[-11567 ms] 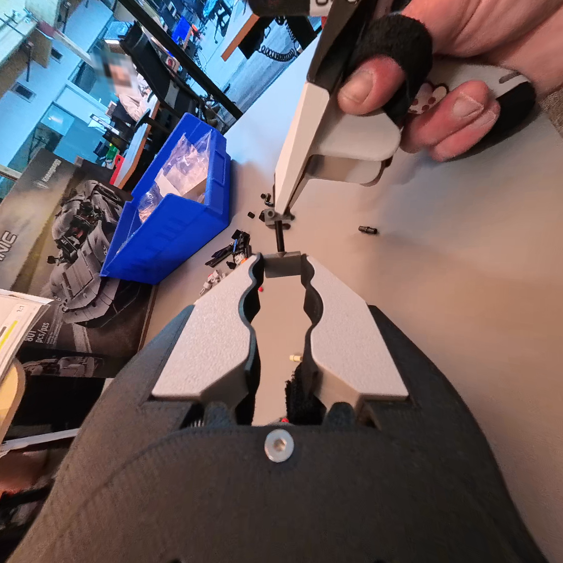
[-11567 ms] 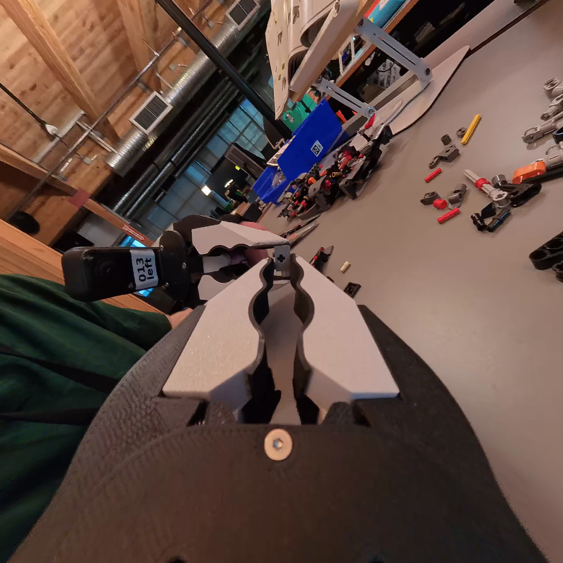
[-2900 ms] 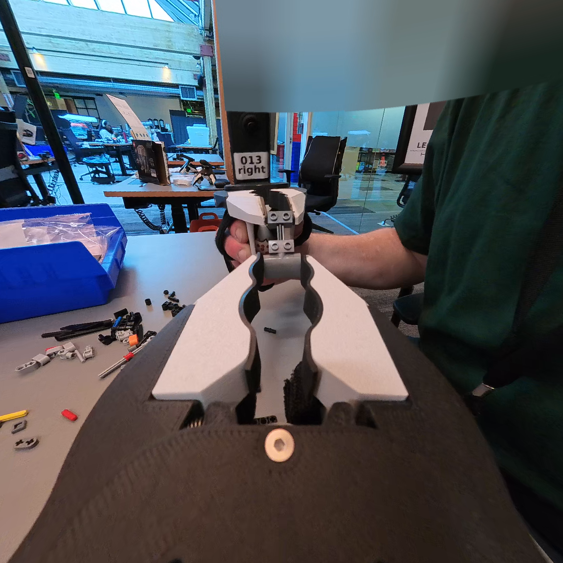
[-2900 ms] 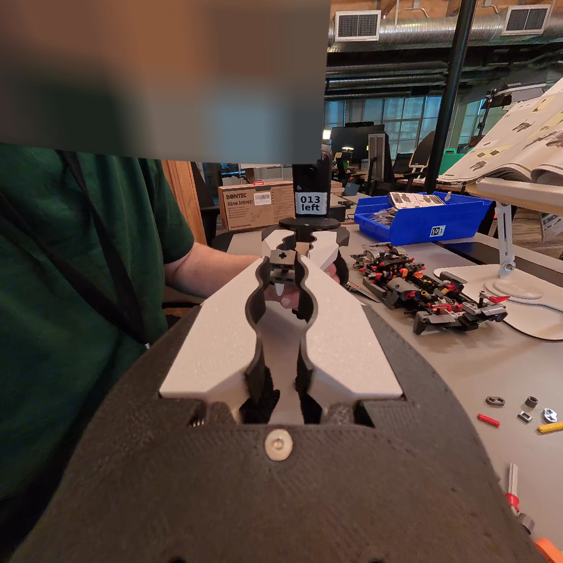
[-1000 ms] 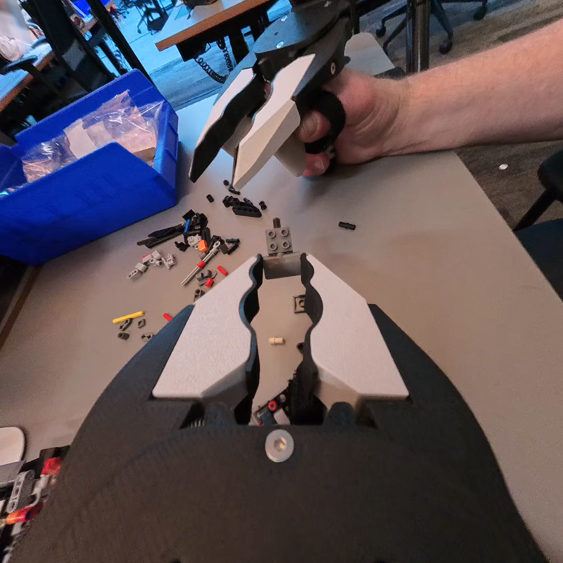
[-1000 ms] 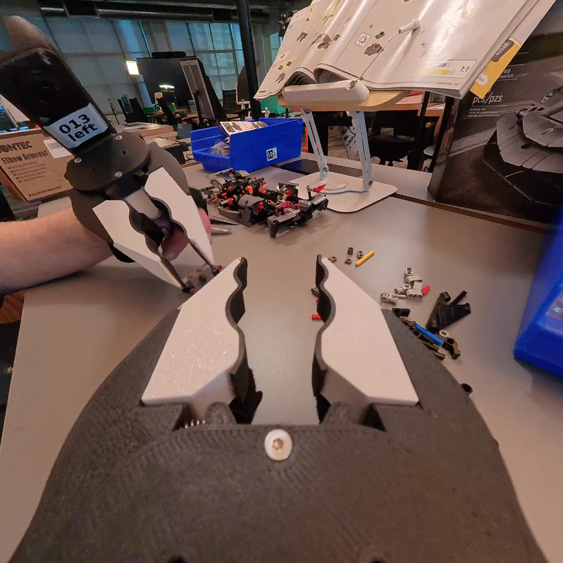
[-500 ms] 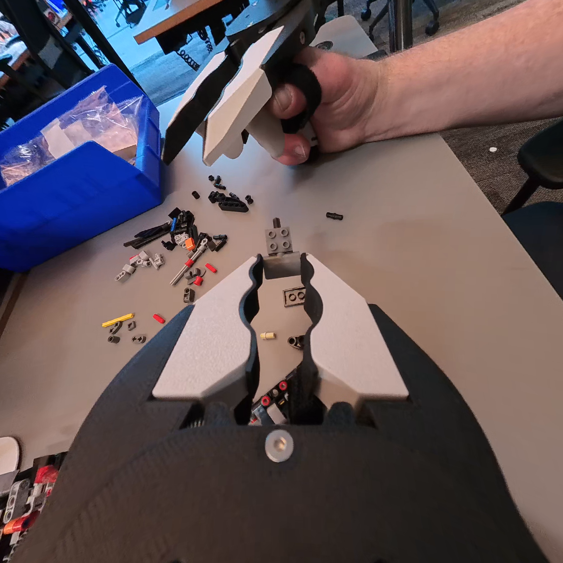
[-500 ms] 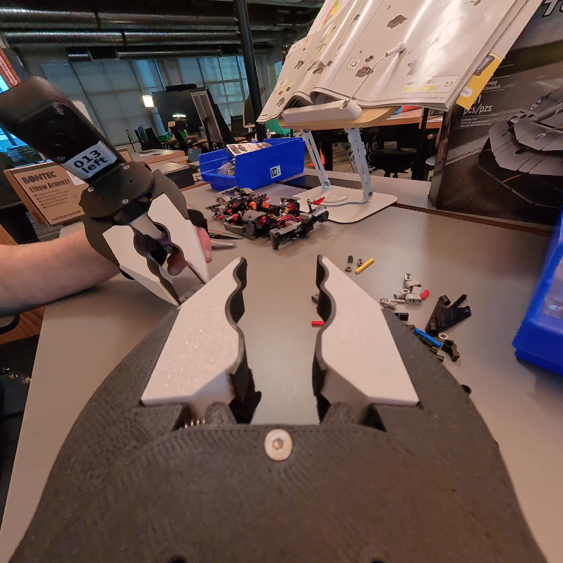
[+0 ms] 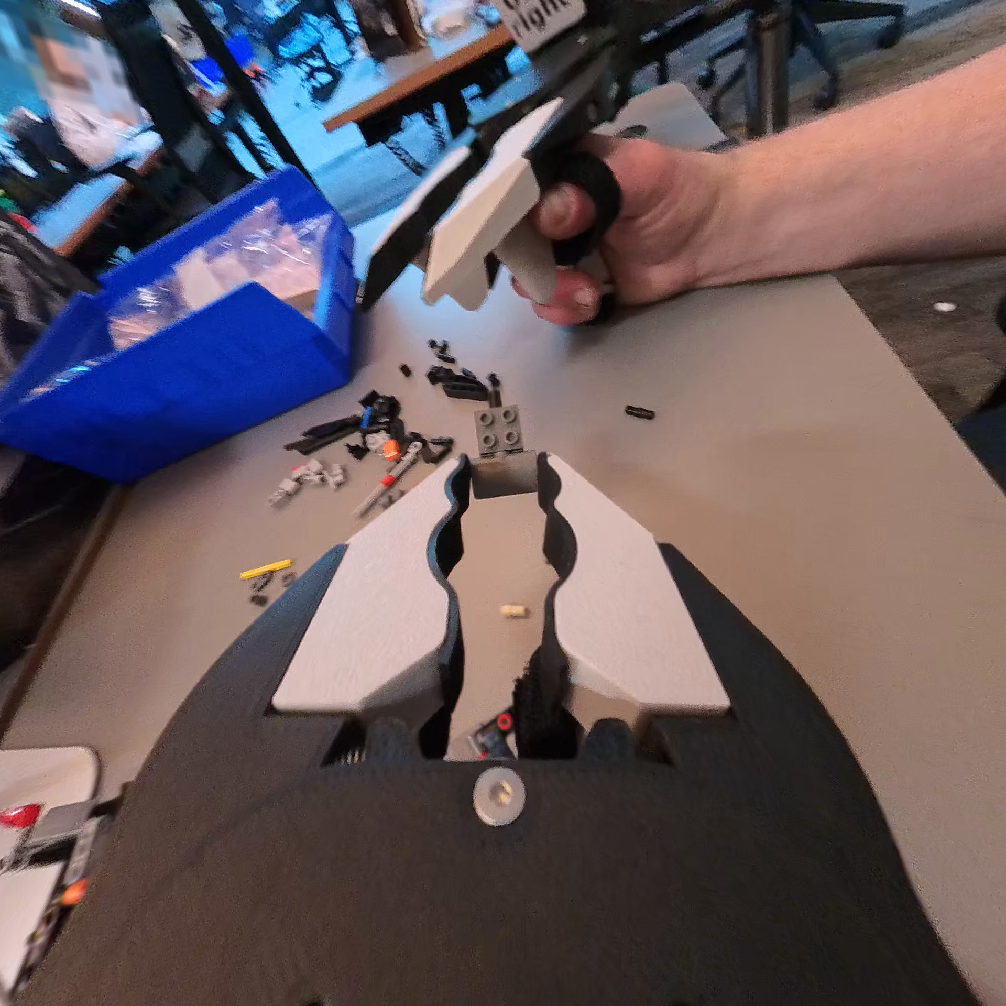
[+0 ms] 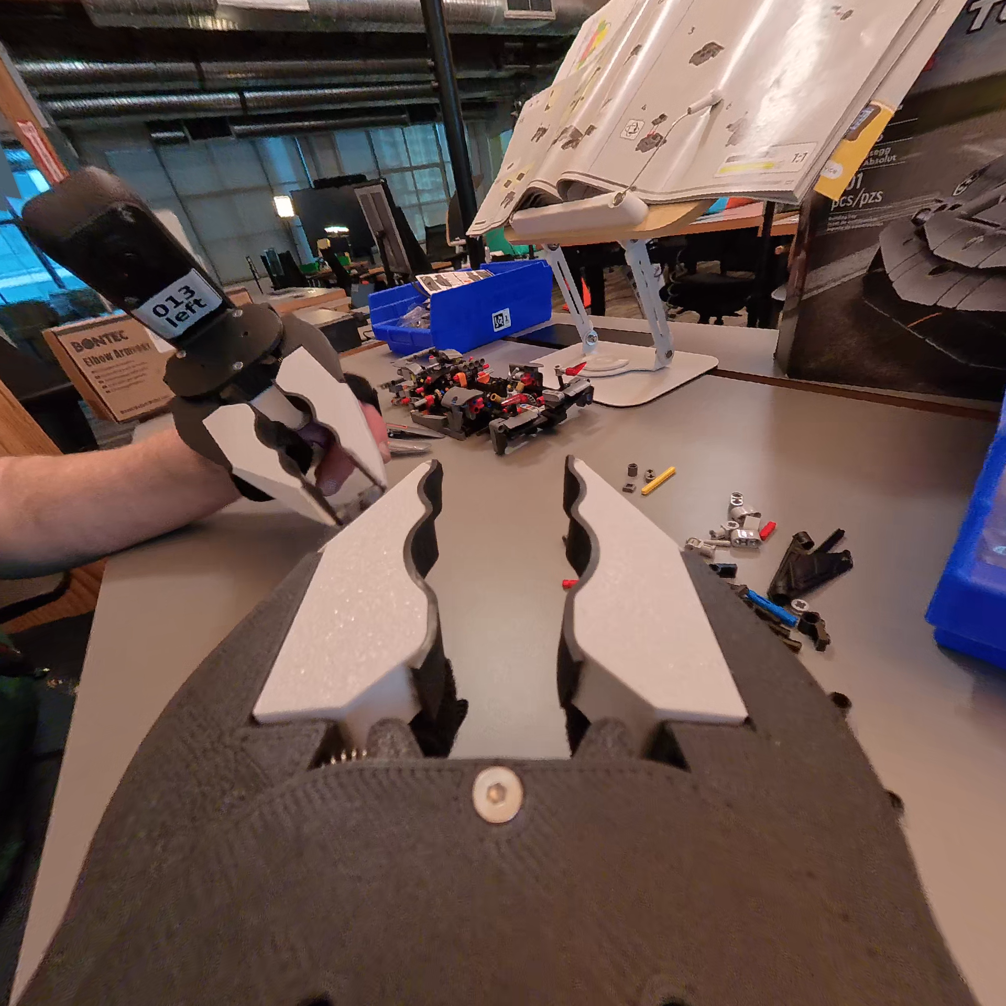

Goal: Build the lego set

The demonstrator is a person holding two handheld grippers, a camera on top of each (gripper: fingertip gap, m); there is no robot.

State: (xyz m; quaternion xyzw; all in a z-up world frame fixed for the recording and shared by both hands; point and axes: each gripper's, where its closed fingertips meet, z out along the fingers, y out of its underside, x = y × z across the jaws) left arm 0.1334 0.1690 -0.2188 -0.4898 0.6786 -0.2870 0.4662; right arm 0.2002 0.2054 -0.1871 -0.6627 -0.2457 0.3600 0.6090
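My left gripper (image 9: 502, 474) is shut on a small grey Lego assembly (image 9: 498, 435): a smooth grey block with a studded 2x2 plate and a black axle sticking out ahead. It is held a little above the grey table (image 9: 762, 490). My right gripper (image 10: 498, 473) is open and empty above the table; in the left wrist view it (image 9: 413, 283) hovers over the far edge. The left gripper also shows in the right wrist view (image 10: 348, 511), at the left. The part-built Lego chassis (image 10: 490, 397) lies on the table beyond both.
A blue bin (image 9: 179, 337) with plastic bags stands at the left. Loose small parts (image 9: 381, 435) lie near it, also visible in the right wrist view (image 10: 762, 566). An instruction booklet on a stand (image 10: 653, 163), a second blue bin (image 10: 468, 310) and the set's box (image 10: 914, 245) stand behind.
The right gripper let go of the assembly earlier and opened. Over the last second it has lifted and drifted toward the blue bin, while my left gripper keeps its hold and shifts slightly.
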